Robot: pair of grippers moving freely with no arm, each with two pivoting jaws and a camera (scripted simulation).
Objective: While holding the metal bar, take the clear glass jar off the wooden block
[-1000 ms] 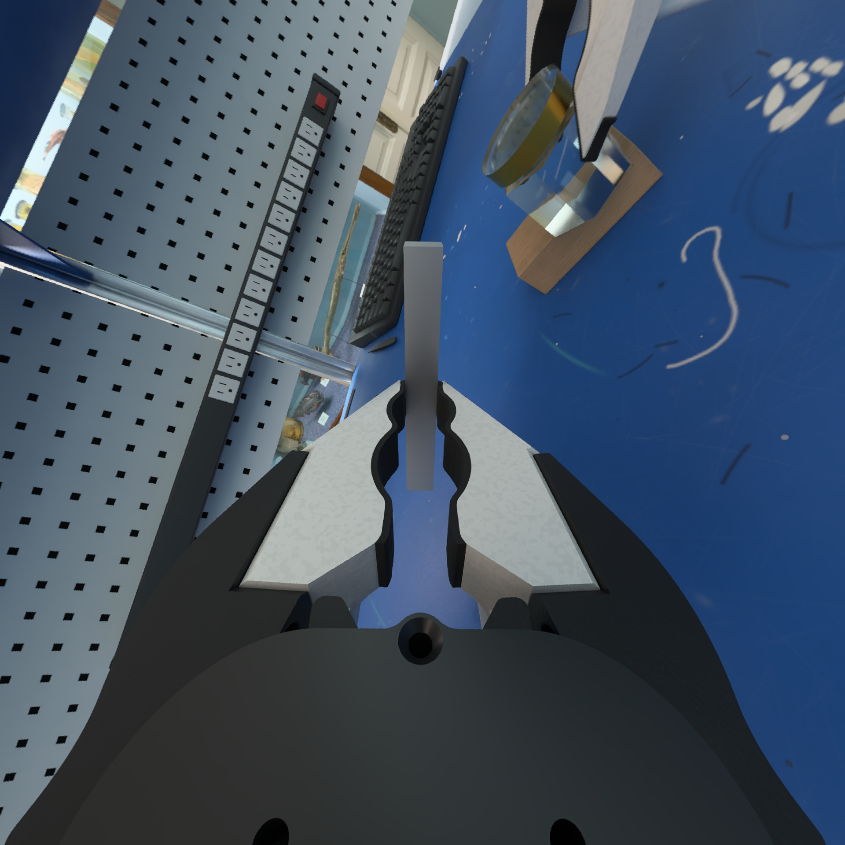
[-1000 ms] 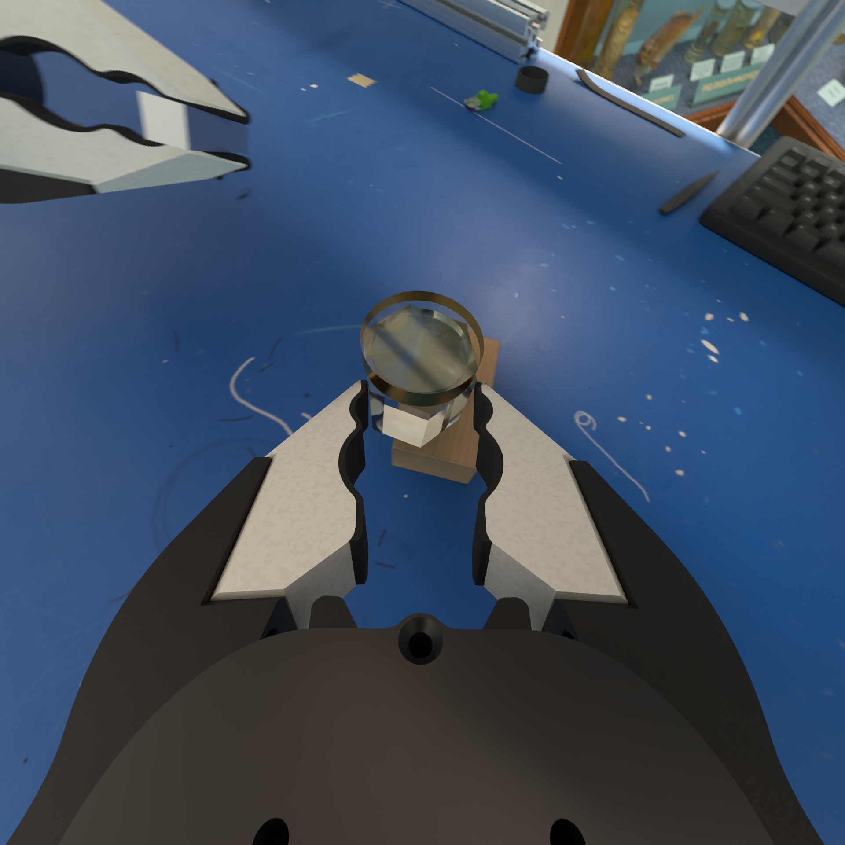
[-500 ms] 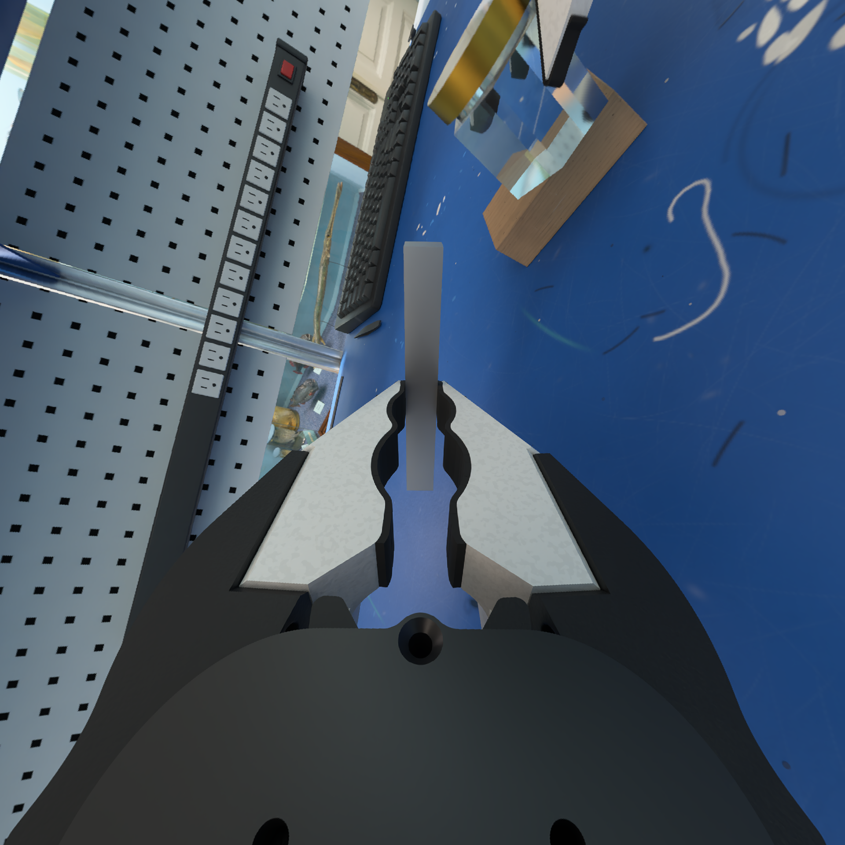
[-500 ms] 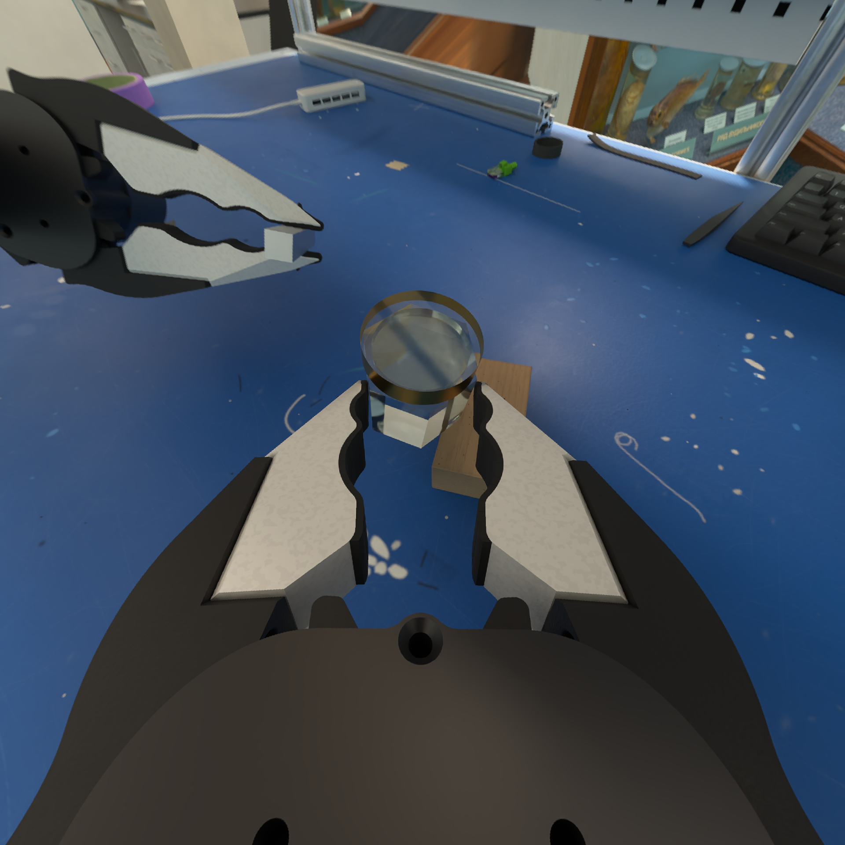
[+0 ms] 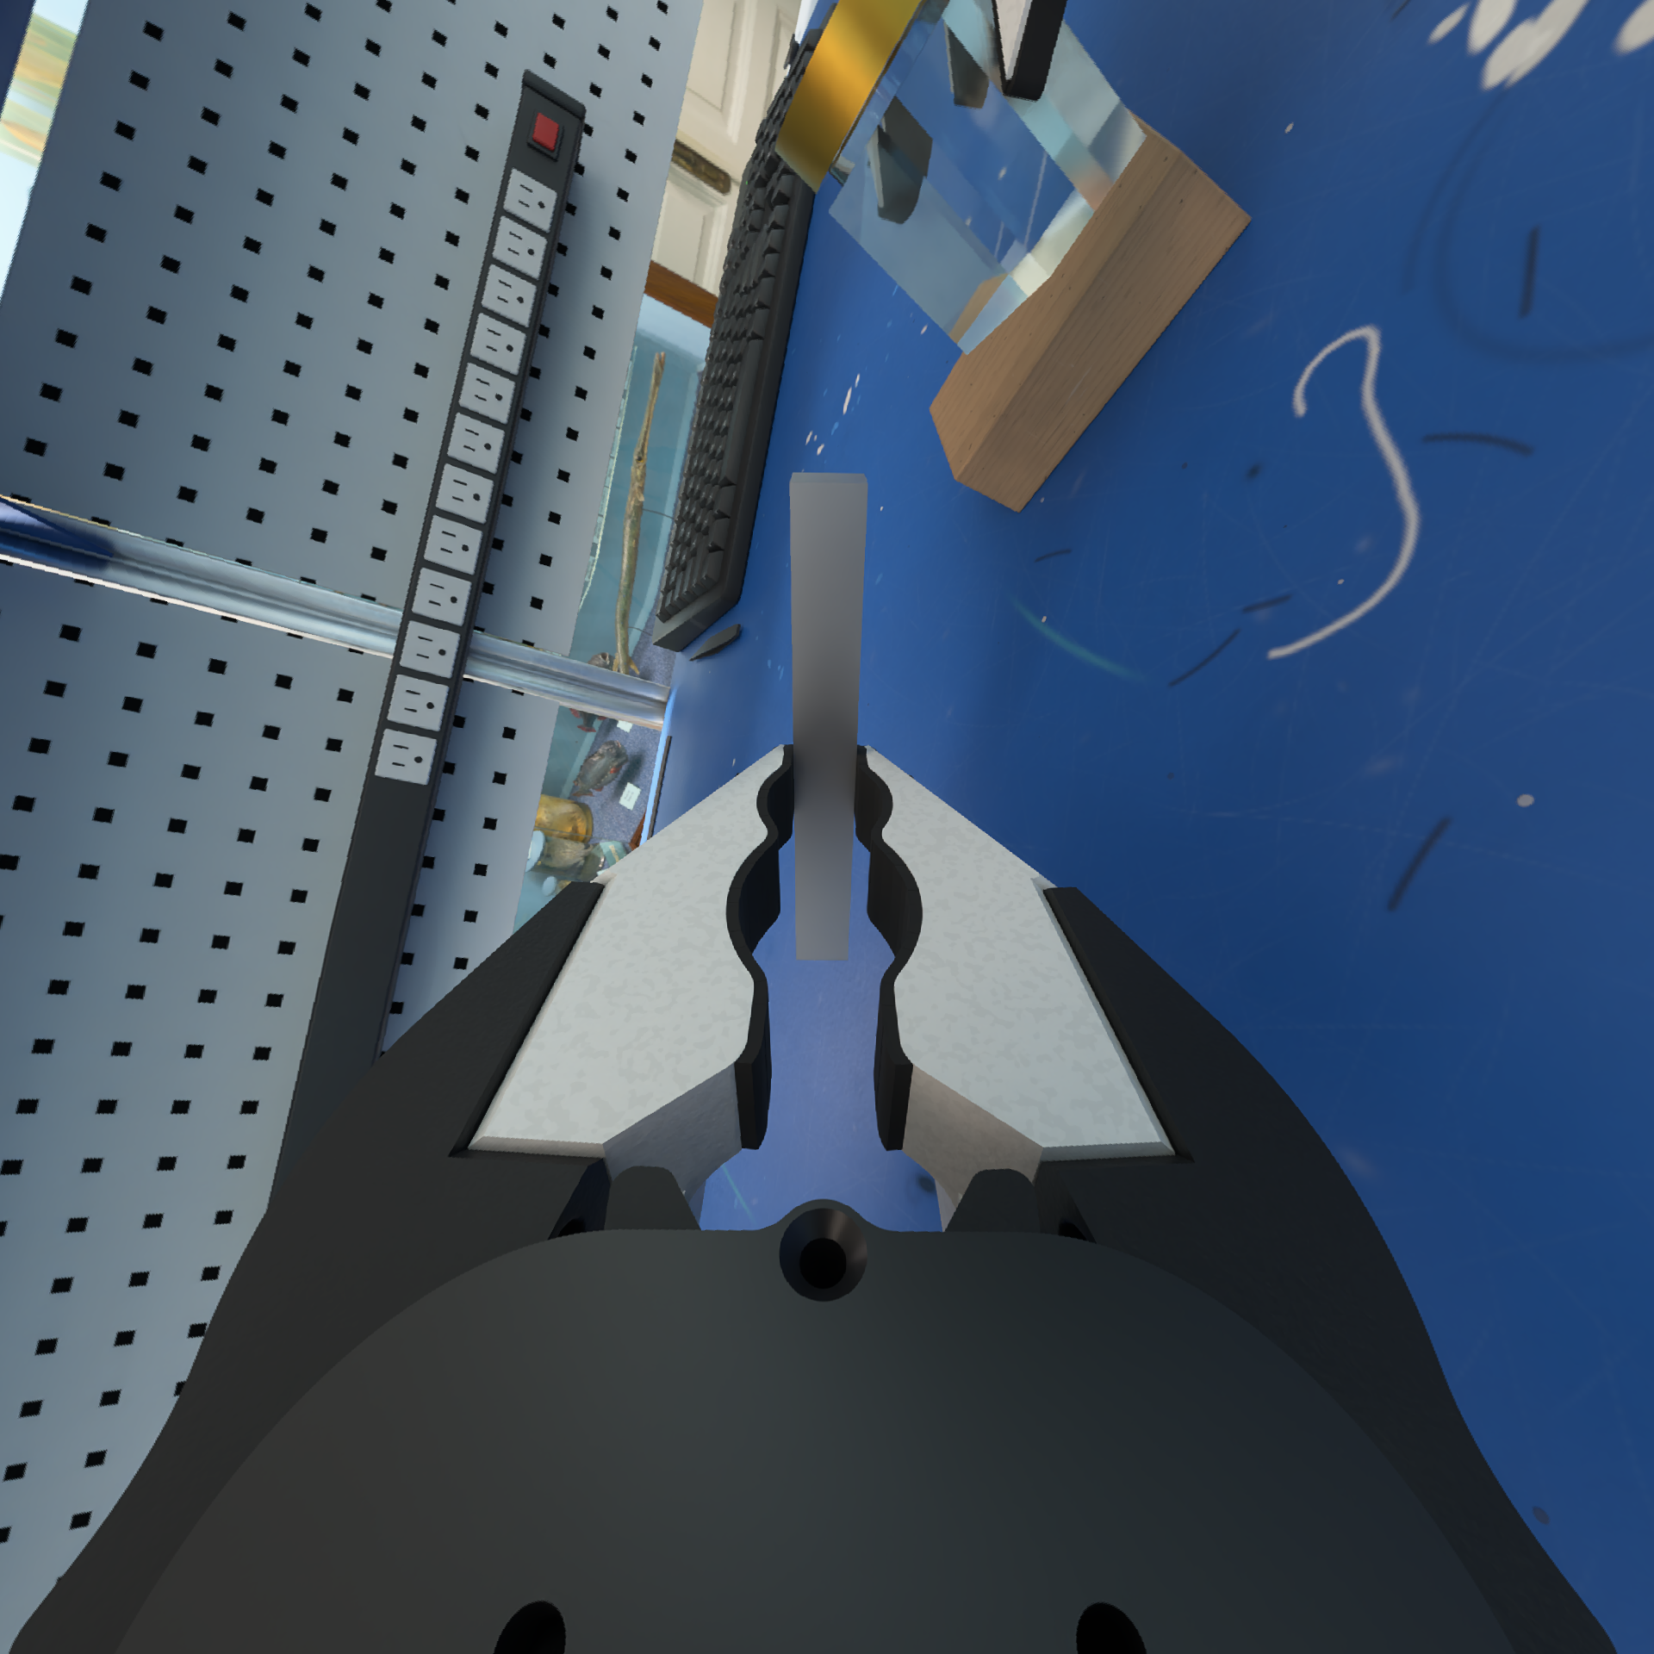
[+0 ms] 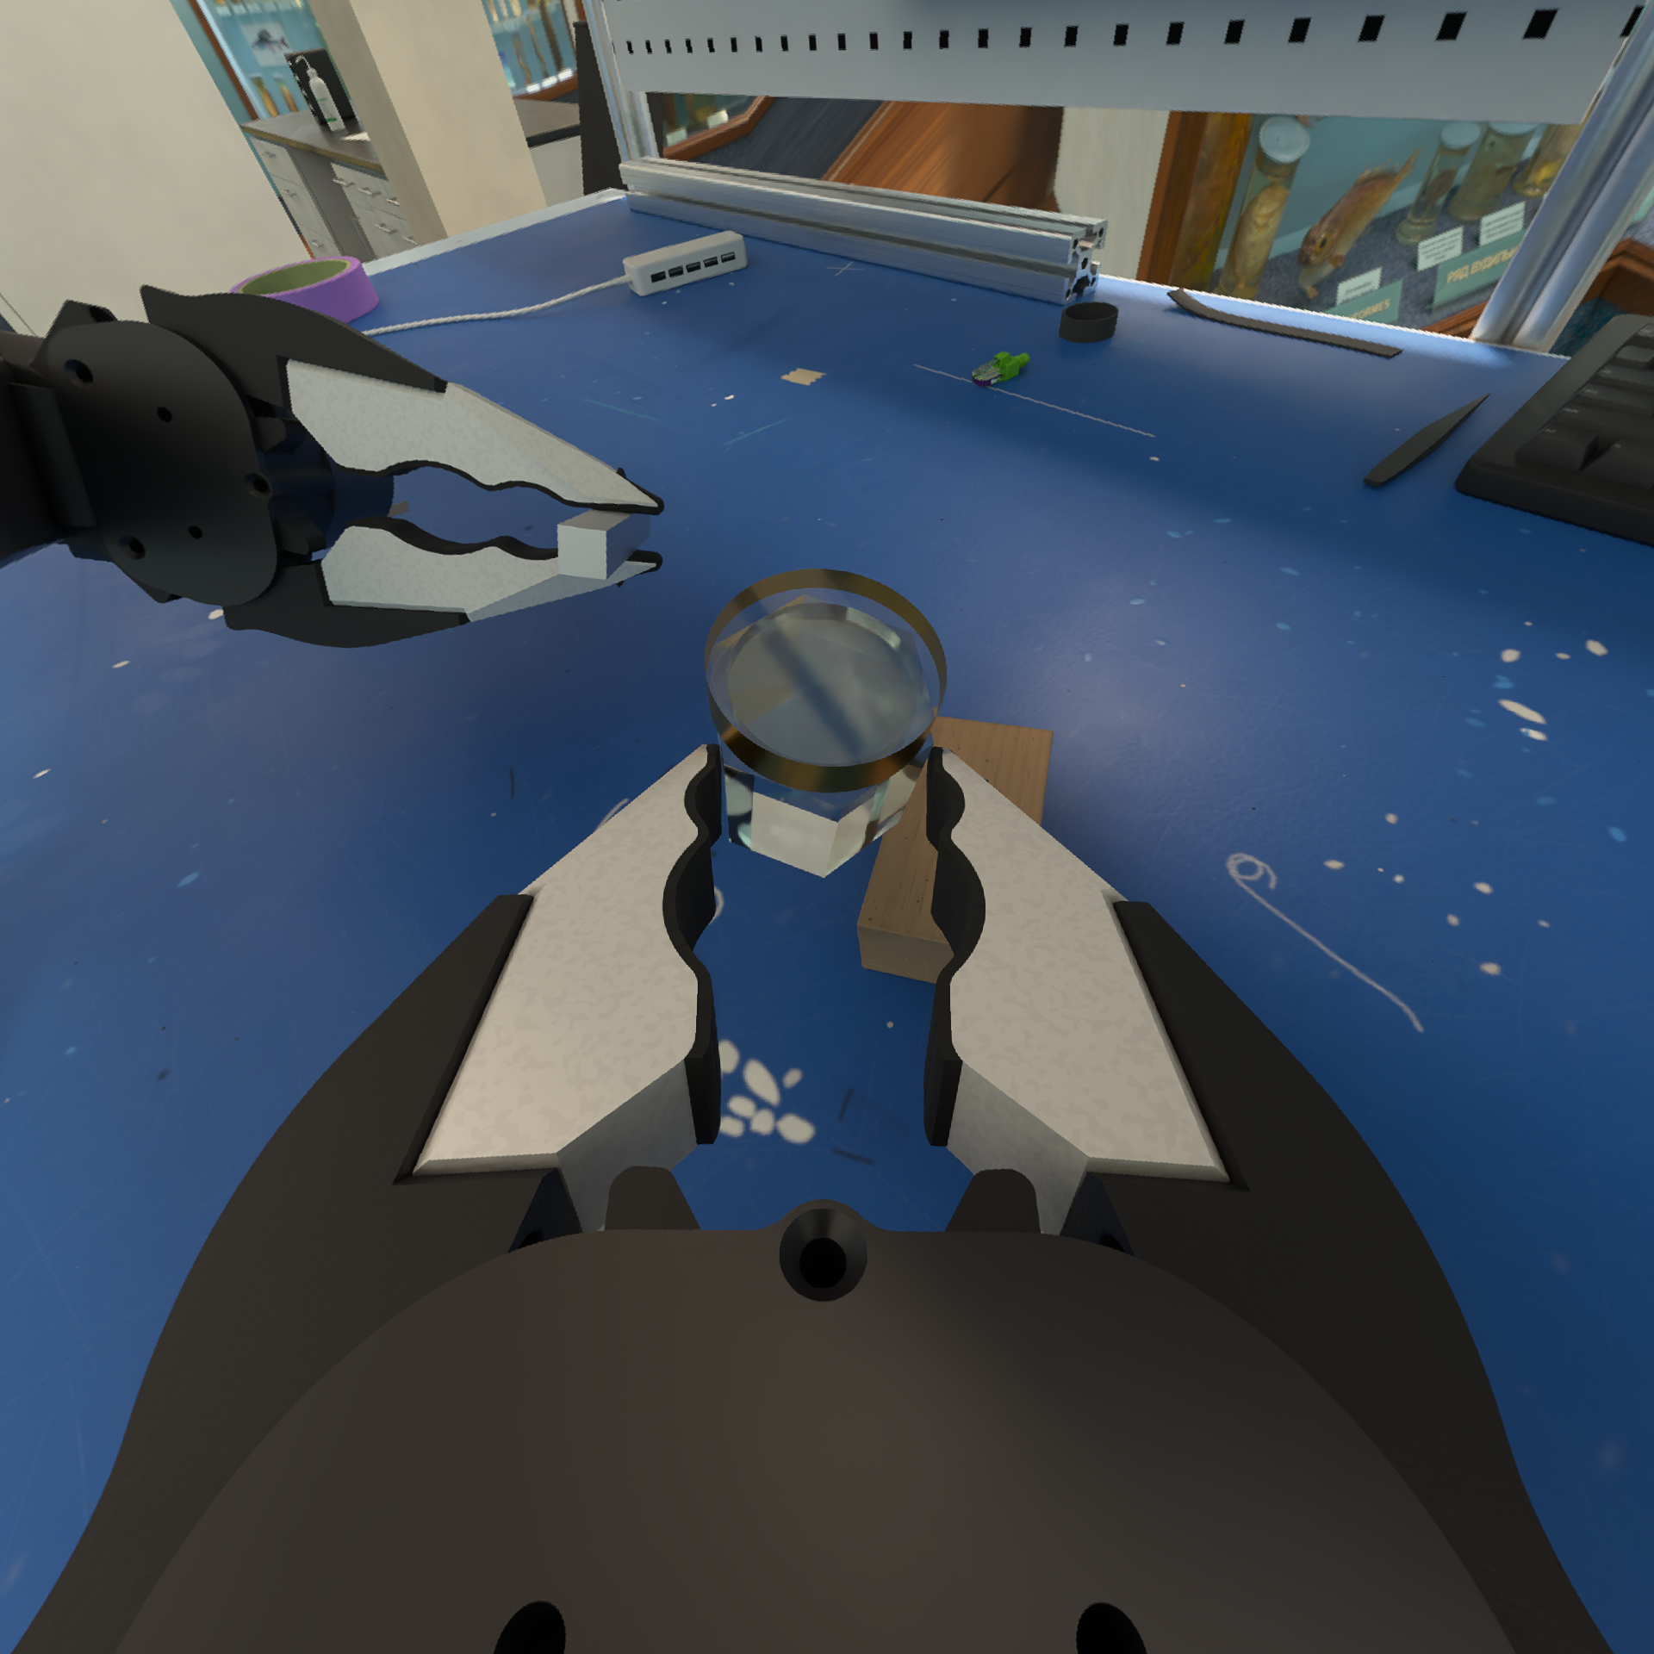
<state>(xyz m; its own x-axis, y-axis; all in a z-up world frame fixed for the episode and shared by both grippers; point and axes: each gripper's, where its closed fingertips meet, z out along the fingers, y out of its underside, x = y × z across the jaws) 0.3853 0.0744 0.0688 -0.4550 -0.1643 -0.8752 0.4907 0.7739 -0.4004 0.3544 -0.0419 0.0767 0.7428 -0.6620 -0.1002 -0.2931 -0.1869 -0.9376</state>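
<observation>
metal bar (image 5: pixel 828 680): matt grey, smooth
glass jar (image 6: pixel 819 716): clear, glossy, brass-coloured rim
wooden block (image 6: pixel 962 832): pale grained wood, matt
bench (image 6: pixel 1163 626): blue, scuffed, paint-flecked

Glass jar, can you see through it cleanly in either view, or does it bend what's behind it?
Right wrist view: the glass jar smears the blue table into grey streaks. Left wrist view: the jar shows broken facets, dark reflections and pale glints beside the wooden block.

A scuffed blue counter (image 6: pixel 1163 582) fills the view; at twelve o'clock a grey pegboard (image 6: pixel 1074 54), at eleven cream walls (image 6: pixel 107 134).
</observation>
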